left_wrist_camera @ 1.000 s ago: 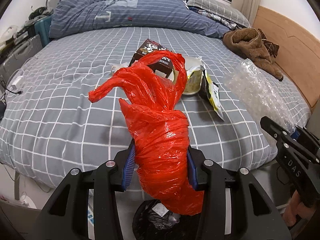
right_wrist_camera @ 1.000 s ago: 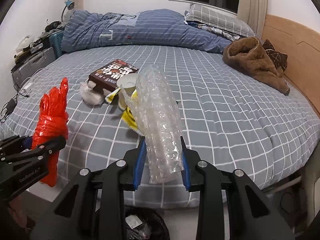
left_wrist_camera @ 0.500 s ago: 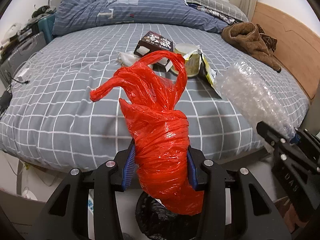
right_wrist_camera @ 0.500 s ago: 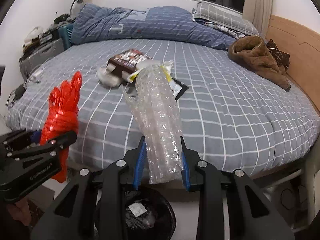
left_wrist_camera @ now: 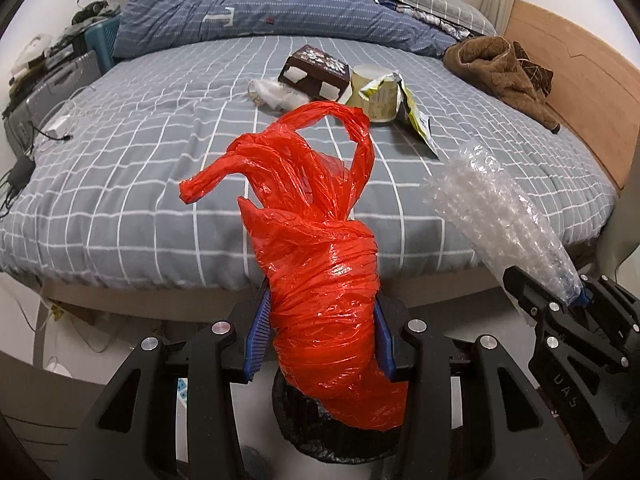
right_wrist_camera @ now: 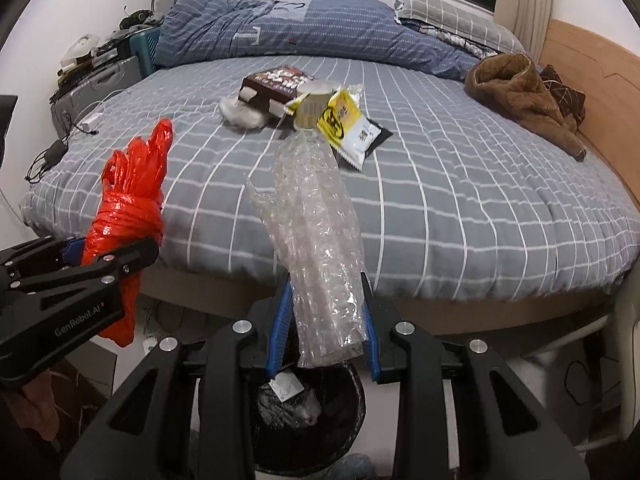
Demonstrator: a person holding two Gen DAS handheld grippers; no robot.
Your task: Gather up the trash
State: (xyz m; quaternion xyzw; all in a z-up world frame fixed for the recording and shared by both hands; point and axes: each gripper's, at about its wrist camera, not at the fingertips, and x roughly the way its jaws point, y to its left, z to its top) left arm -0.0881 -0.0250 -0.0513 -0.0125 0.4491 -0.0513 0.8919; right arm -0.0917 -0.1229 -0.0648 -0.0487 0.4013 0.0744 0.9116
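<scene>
My left gripper (left_wrist_camera: pixel 320 336) is shut on a crumpled red plastic bag (left_wrist_camera: pixel 316 240), held over a black-lined trash bin (left_wrist_camera: pixel 320 436) on the floor before the bed. My right gripper (right_wrist_camera: pixel 324 320) is shut on a roll of clear bubble wrap (right_wrist_camera: pixel 316 232), held above the same bin (right_wrist_camera: pixel 312 412), which has scraps inside. In the right wrist view the left gripper (right_wrist_camera: pixel 116 256) and red bag (right_wrist_camera: pixel 128 208) are at the left. On the bed lie a brown box (left_wrist_camera: pixel 314 72), a paper cup (left_wrist_camera: pixel 378 94), a yellow snack wrapper (right_wrist_camera: pixel 344 120) and white tissue (right_wrist_camera: pixel 244 114).
A grey checked bed (right_wrist_camera: pixel 460 184) fills the view, with a blue duvet (right_wrist_camera: pixel 304 28) at the back and a brown garment (right_wrist_camera: pixel 520 92) at the right. A wooden headboard (left_wrist_camera: pixel 572 68) is at the right. A suitcase and cables (right_wrist_camera: pixel 80 96) are at the left.
Both grippers have pulled back from the bed and dropped lower with their loads. The trash bin now shows directly beneath them.
</scene>
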